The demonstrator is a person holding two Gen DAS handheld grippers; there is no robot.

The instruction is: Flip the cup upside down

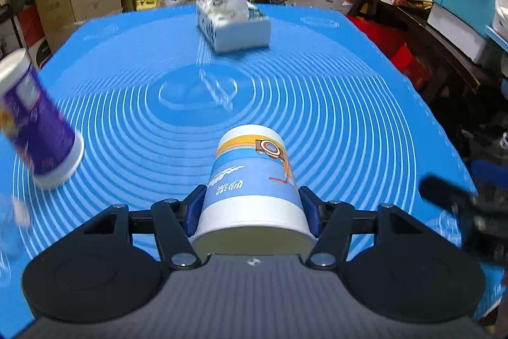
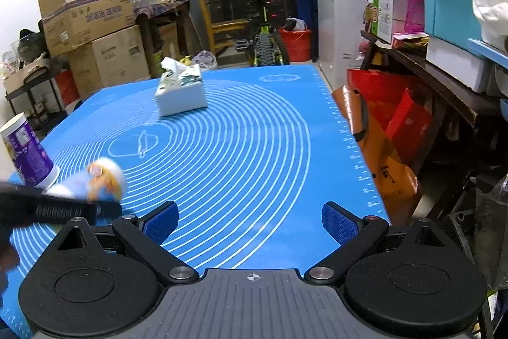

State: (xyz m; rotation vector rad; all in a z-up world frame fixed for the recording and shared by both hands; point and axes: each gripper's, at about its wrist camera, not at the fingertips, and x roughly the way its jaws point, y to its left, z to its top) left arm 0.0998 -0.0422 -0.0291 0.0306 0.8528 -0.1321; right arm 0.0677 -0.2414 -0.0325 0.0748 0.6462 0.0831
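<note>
I count two paper cups, one tissue box and one blue mat over the tabletop (image 1: 365,104). The cup (image 1: 252,183) I am working on, blue and white with an orange band, sits at the lower centre of my left wrist view, clamped between the blue pads of my left tongs (image 1: 252,212). One pad presses each side of its wall just above the wide rim. It is tilted, with the rim toward the camera and the closed base pointing away toward the middle of the mat. I cannot tell whether the rim touches the mat.

The second cup, the purple cup (image 1: 38,129), stands mouth-down at the left edge of that view, well apart from my left tongs and blurred. The tissue box (image 1: 233,27) lies in the upper centre, near the far edge of the mat, with a white tissue sticking out of its top.

In my right wrist view, my right tongs (image 2: 250,224) are at the lower centre, spread wide with only mat between the pads. The held cup shows there as a blur at the lower left, behind the dark body of my left tongs, with the purple cup just beyond it at the left edge.
</note>
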